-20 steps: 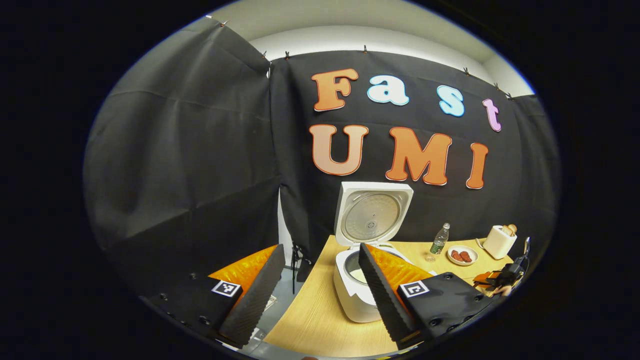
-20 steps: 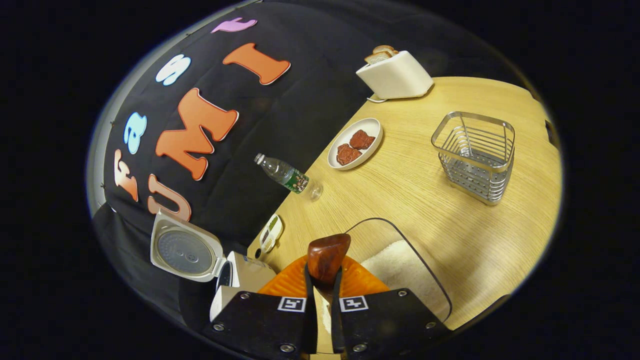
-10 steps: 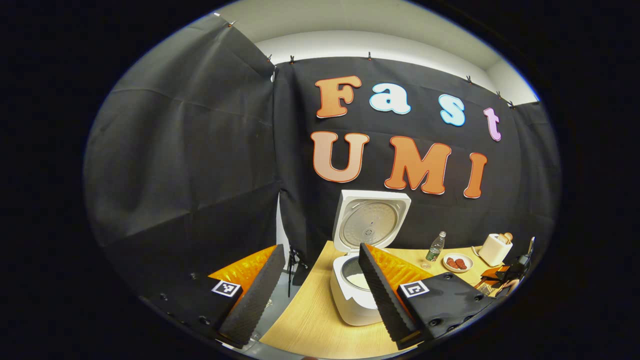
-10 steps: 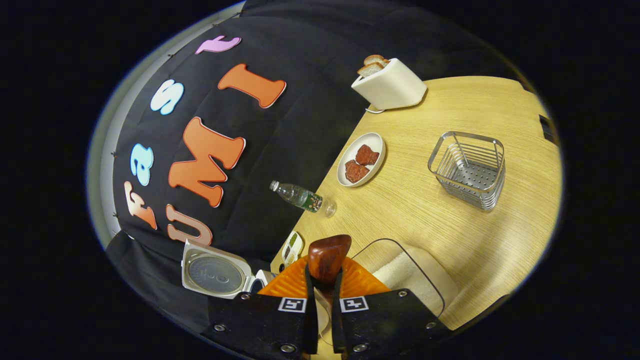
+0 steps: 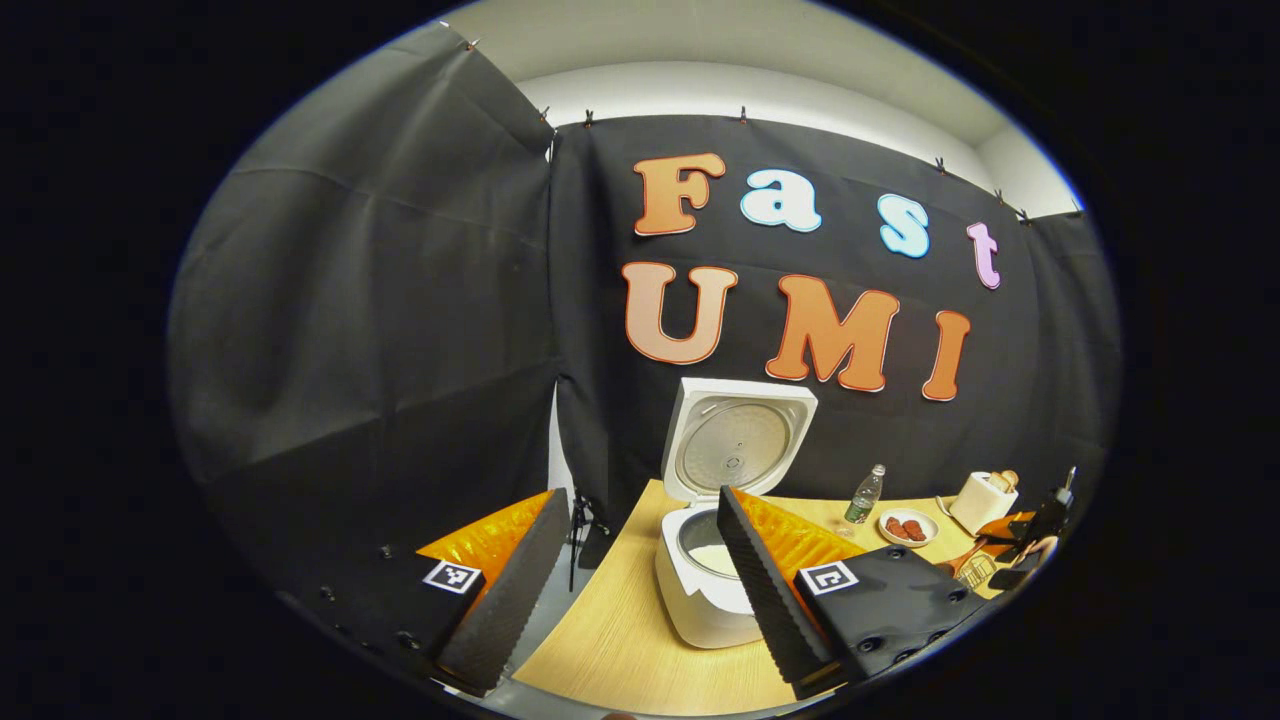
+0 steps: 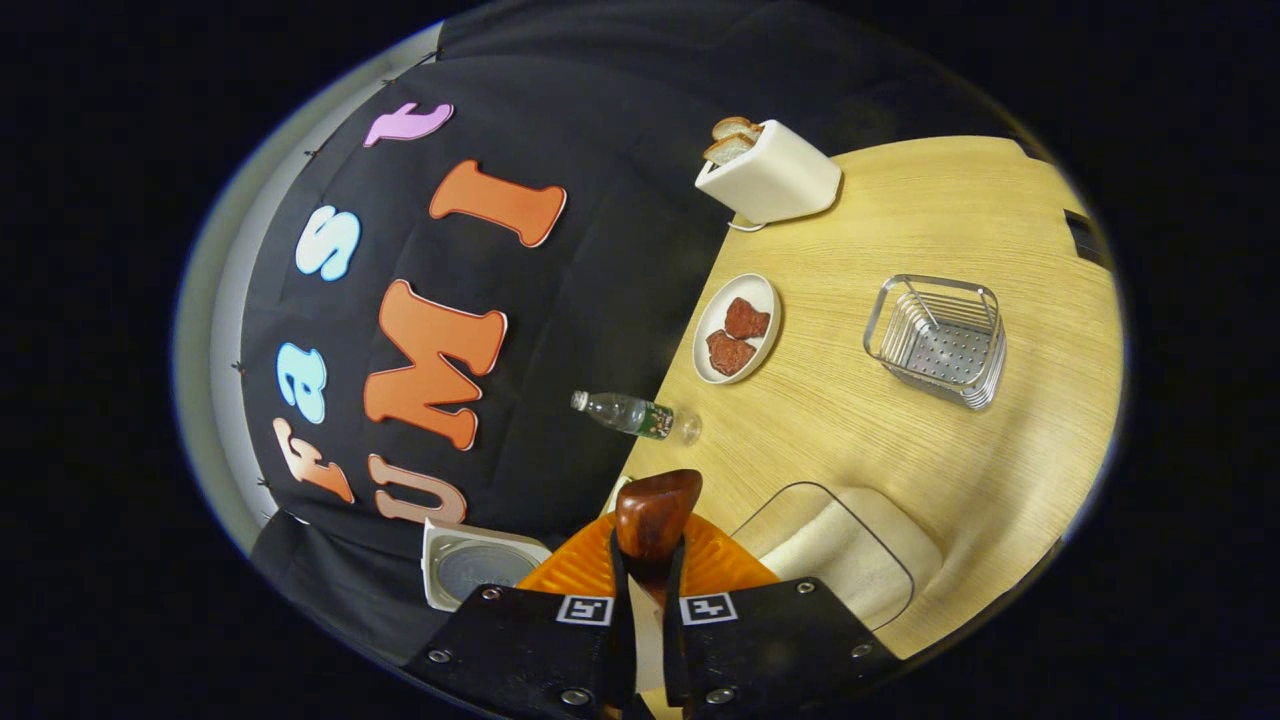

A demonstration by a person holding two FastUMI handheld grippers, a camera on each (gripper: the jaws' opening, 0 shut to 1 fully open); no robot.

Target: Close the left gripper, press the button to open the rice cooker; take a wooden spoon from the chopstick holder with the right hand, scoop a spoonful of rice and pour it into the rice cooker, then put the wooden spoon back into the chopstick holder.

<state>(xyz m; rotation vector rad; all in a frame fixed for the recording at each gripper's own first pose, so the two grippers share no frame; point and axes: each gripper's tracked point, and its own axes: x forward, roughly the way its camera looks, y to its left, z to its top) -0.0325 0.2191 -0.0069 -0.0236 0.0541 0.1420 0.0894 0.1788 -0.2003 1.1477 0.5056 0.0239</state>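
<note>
My right claw [image 6: 648,590] grips the spoon [image 6: 655,515]; left claw [image 5: 640,570] gapes. Holder [image 6: 938,342] at two o'clock (plate [image 6: 737,328], bottle [image 6: 633,414] nearer), bench [image 6: 960,220] between.

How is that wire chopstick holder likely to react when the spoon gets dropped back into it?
The chopstick holder is open metal wire, so it is probably light and may slide on the smooth table. It looks empty, with nothing weighing it down. It looks low and broad, so tipping seems less likely. The right claw should lower the wooden spoon in gently.
</note>
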